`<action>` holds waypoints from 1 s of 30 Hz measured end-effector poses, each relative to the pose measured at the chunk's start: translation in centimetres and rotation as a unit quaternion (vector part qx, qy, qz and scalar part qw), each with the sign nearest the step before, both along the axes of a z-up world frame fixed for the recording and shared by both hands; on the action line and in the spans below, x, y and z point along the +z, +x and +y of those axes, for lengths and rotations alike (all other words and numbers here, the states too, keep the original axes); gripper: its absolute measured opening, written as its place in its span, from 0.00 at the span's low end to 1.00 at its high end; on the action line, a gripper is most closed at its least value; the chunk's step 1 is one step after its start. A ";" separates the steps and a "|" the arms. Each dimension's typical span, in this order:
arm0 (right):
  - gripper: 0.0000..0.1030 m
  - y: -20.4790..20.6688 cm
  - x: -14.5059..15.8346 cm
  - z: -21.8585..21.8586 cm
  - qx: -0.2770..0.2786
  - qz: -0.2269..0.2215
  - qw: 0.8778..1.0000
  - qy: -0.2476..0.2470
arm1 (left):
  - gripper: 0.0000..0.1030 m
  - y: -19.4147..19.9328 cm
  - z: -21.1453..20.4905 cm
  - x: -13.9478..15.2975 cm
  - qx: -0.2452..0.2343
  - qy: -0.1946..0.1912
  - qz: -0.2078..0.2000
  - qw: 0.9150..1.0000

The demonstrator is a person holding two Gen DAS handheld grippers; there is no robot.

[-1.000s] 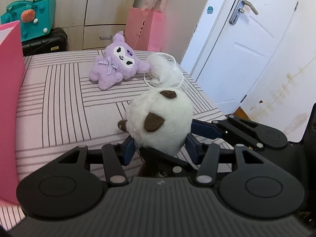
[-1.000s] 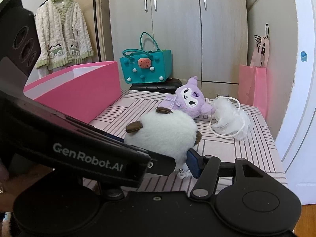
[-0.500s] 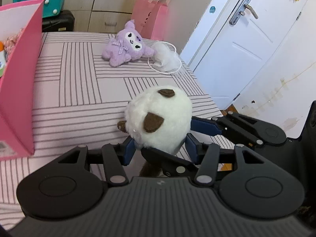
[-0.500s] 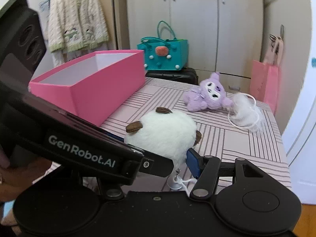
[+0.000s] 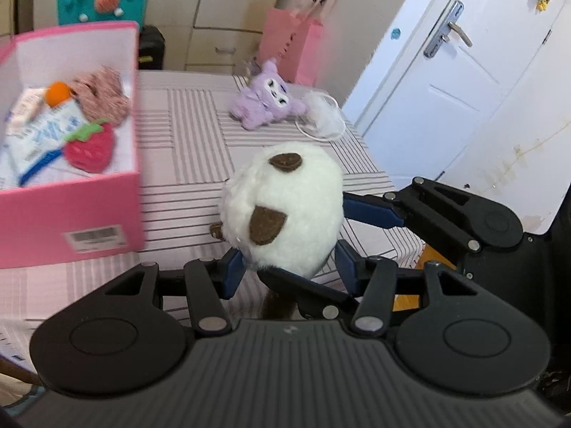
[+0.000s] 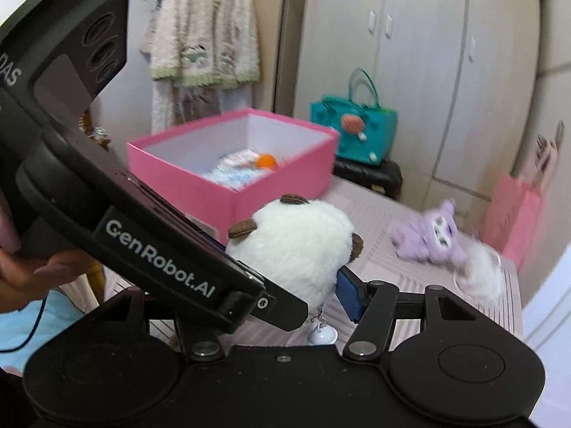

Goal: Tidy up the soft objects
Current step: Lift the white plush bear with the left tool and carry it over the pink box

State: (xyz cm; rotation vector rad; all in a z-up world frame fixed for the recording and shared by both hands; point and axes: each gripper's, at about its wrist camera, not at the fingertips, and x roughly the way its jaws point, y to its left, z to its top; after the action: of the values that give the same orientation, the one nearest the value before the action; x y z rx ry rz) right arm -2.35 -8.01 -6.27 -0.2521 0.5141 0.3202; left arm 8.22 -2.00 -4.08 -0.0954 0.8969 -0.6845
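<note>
- We hold the white plush [image 5: 285, 210] with both grippers — the left gripper [image 5: 289, 267] and right gripper [image 6: 285, 278] each clamp it, above the table [image 5: 192, 164].
- It hangs just right of the pink box [image 5: 71, 214]; the purple plush [image 5: 264, 107] lies well beyond the box.

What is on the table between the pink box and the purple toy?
Nothing: in the left wrist view only bare striped tablecloth lies between the pink box and the purple toy. The right wrist view agrees.
</note>
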 end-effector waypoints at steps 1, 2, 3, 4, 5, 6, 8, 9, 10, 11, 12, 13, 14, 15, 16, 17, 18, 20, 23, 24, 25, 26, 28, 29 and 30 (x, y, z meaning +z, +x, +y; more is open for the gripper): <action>0.64 -0.2 0.4 0.5 0.009 -0.007 1.000 -0.002 | 0.51 -0.2 0.6 0.4 0.004 -0.003 0.000 1.000; 0.64 -0.4 0.7 0.9 0.016 -0.014 1.000 -0.004 | 0.51 -0.4 1.2 0.9 0.008 -0.008 0.000 1.000; 0.64 -0.6 1.2 1.4 0.023 -0.022 0.999 -0.008 | 0.51 -0.5 1.7 1.3 0.011 -0.012 0.000 1.000; 0.64 -0.8 1.6 2.0 0.032 -0.031 0.999 -0.013 | 0.51 -0.6 2.2 1.7 0.016 -0.013 -0.002 1.000; 0.64 -0.9 1.9 2.5 0.040 -0.039 0.998 -0.015 | 0.51 -0.8 2.7 2.2 0.021 -0.012 -0.008 1.000; 0.64 -0.8 2.3 3.0 0.047 -0.045 0.998 -0.017 | 0.51 -0.8 3.1 2.7 0.027 -0.010 -0.012 1.000; 0.64 -0.4 3.0 3.7 0.060 -0.055 0.997 -0.017 | 0.51 -0.8 3.9 3.7 0.038 -0.003 -0.022 0.999; 0.64 -0.2 3.4 4.1 0.066 -0.061 0.996 -0.017 | 0.51 -0.7 4.3 4.2 0.044 0.001 -0.027 0.999; 0.64 0.2 3.8 4.5 0.072 -0.066 0.995 -0.016 | 0.51 -0.5 4.7 4.7 0.049 0.004 -0.031 0.998; 0.64 0.6 4.3 4.9 0.080 -0.072 0.994 -0.015 | 0.51 -0.3 5.1 5.3 0.054 0.006 -0.034 0.998; 0.64 1.1 4.8 5.1 0.086 -0.077 0.993 -0.013 | 0.51 0.0 5.5 5.9 0.059 0.007 -0.038 0.998; 0.64 1.5 5.1 5.3 0.090 -0.081 0.993 -0.010 | 0.51 0.3 6.0 6.5 0.064 0.008 -0.043 0.997; 0.64 2.0 5.6 5.6 0.094 -0.086 0.992 -0.008 | 0.51 0.5 6.5 6.9 0.068 0.009 -0.048 0.996; 0.64 2.5 6.1 5.9 0.098 -0.094 0.991 -0.007 | 0.51 0.9 6.9 7.5 0.074 0.009 -0.056 0.996; 0.64 3.1 6.3 6.2 0.101 -0.099 0.990 -0.006 | 0.51 1.2 7.4 7.9 0.079 0.008 -0.062 0.995; 0.64 3.7 6.7 6.4 0.104 -0.105 0.989 -0.004 | 0.51 1.6 7.8 8.3 0.085 0.006 -0.071 0.994; 0.64 4.3 6.9 6.6 0.108 -0.111 0.988 -0.001 | 0.51 2.0 8.2 8.5 0.093 0.002 -0.080 0.992; 0.64 6.0 7.3 6.9 0.114 -0.123 0.986 0.008 | 0.51 3.0 9.0 8.9 0.107 -0.005 -0.090 0.990; 0.64 8.7 7.8 7.0 0.121 -0.128 0.984 0.025 | 0.51 5.3 10.1 9.3 0.122 -0.024 -0.096 0.988; 0.64 9.5 8.0 7.0 0.121 -0.130 0.984 0.029 | 0.51 6.1 10.3 9.5 0.128 -0.032 -0.097 0.987; 0.64 10.4 8.1 6.9 0.122 -0.134 0.983 0.036 | 0.51 6.8 10.5 9.7 0.131 -0.036 -0.102 0.985; 0.64 11.5 8.2 6.7 0.120 -0.136 0.982 0.043 | 0.51 7.6 10.5 9.9 0.134 -0.037 -0.108 0.984; 0.64 13.4 8.2 6.4 0.120 -0.136 0.982 0.056 | 0.51 9.4 10.3 9.8 0.141 -0.038 -0.114 0.983; 0.64 14.5 8.1 6.2 0.119 -0.133 0.982 0.059 | 0.51 10.4 10.3 9.6 0.143 -0.039 -0.112 0.983; 0.64 15.5 8.0 6.0 0.120 -0.128 0.983 0.061 | 0.51 11.5 10.2 9.3 0.146 -0.042 -0.109 0.982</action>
State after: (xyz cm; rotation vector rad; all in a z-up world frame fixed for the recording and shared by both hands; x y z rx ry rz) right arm 13.10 -1.97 1.69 -0.2329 0.2083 0.5432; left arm 19.71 8.18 5.17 -0.2191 0.6278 -0.4488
